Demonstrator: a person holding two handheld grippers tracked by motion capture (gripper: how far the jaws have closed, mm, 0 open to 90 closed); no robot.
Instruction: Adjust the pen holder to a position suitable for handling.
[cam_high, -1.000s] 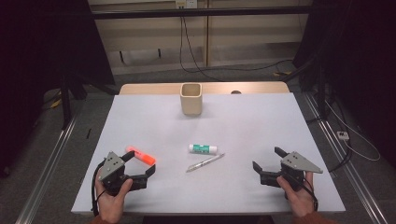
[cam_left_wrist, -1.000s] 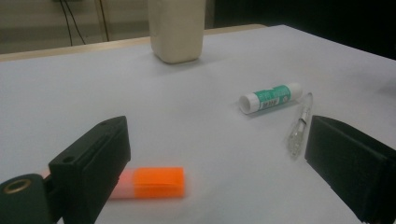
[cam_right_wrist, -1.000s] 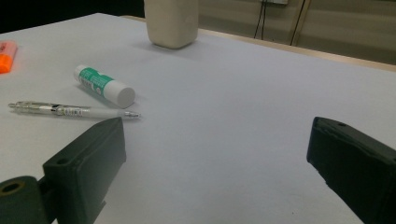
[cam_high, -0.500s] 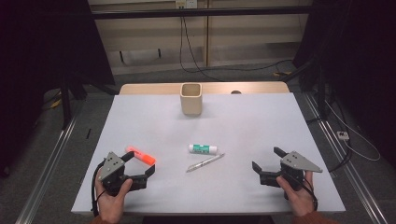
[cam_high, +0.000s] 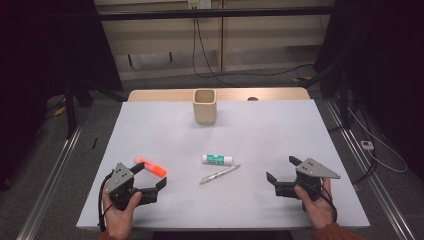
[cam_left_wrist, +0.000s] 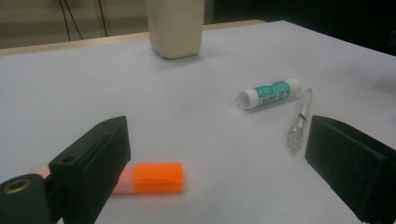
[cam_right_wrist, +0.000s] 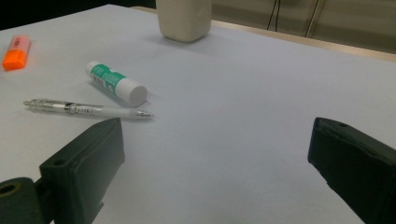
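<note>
2 open grippers (cam_high: 149, 178) (cam_high: 281, 171) flank pen (cam_high: 220, 174)

This looks like a lab or test room set up for recording rather than a home or office. A plain white table (cam_high: 280, 130) stands alone on a grey carpeted floor (cam_high: 165, 82), with metal rails (cam_high: 47, 175) running along the floor on both sides. Black drapes or panels (cam_high: 50, 45) close off the left and right. Loose cables (cam_high: 210, 55) hang from a wall socket (cam_high: 196, 4) and trail across the floor before pale wooden wall panels (cam_high: 250, 35).
</note>
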